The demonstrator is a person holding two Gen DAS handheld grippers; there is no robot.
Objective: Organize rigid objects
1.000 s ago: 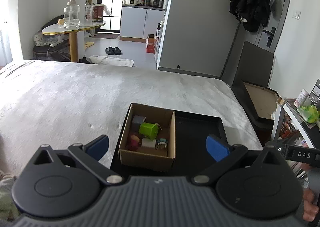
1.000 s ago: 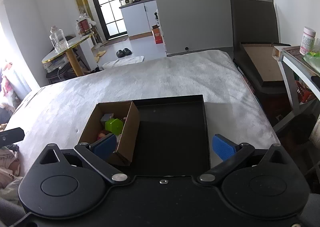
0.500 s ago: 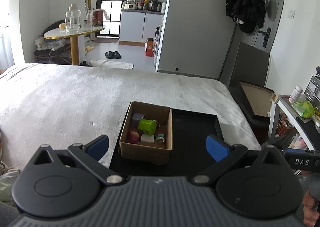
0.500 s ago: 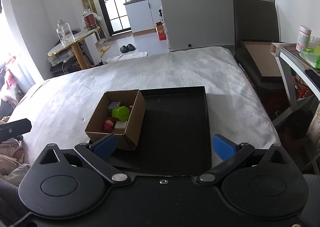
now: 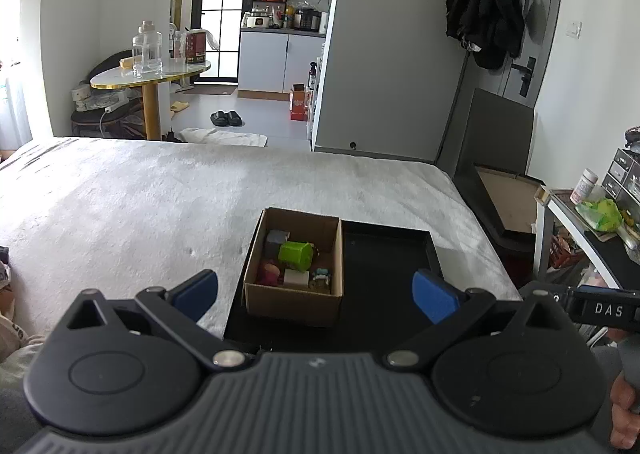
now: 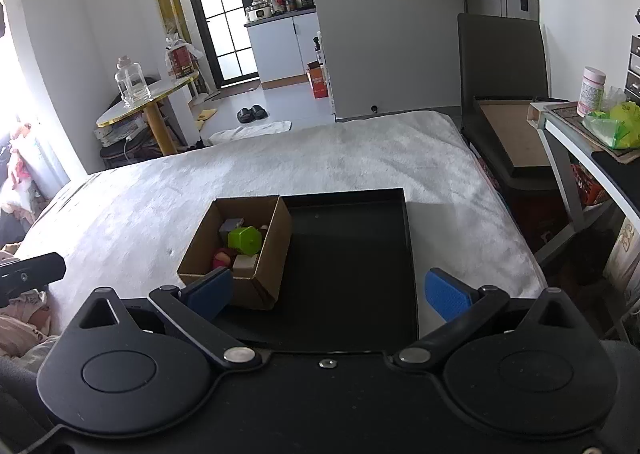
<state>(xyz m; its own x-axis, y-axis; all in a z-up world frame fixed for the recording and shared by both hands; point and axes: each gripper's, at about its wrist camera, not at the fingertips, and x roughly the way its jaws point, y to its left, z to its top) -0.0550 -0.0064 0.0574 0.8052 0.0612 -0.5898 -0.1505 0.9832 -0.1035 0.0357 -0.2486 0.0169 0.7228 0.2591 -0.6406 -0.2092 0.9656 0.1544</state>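
Observation:
A brown cardboard box (image 5: pixel 294 298) (image 6: pixel 276 238) stands in the left part of a black tray (image 5: pixel 384 254) (image 6: pixel 352 254) on a bed with a white cover. In the box lie several small rigid toys, among them a green cup-like piece (image 5: pixel 296 255) (image 6: pixel 245 240), a grey block (image 5: pixel 277 241) and a white block (image 5: pixel 297 277). My left gripper (image 5: pixel 316 292) is open and empty, held back from the box's near side. My right gripper (image 6: pixel 328 290) is open and empty, near the tray's front edge.
The white bed cover (image 5: pixel 140 198) stretches left and behind the tray. A dark box with a cardboard insert (image 6: pixel 512 134) and a desk with a bottle (image 6: pixel 592 86) and a green bag stand to the right. A round table (image 5: pixel 152 74) stands far left.
Both grippers have drawn back and risen a little, so the box and tray look smaller and farther. Both stay open and empty.

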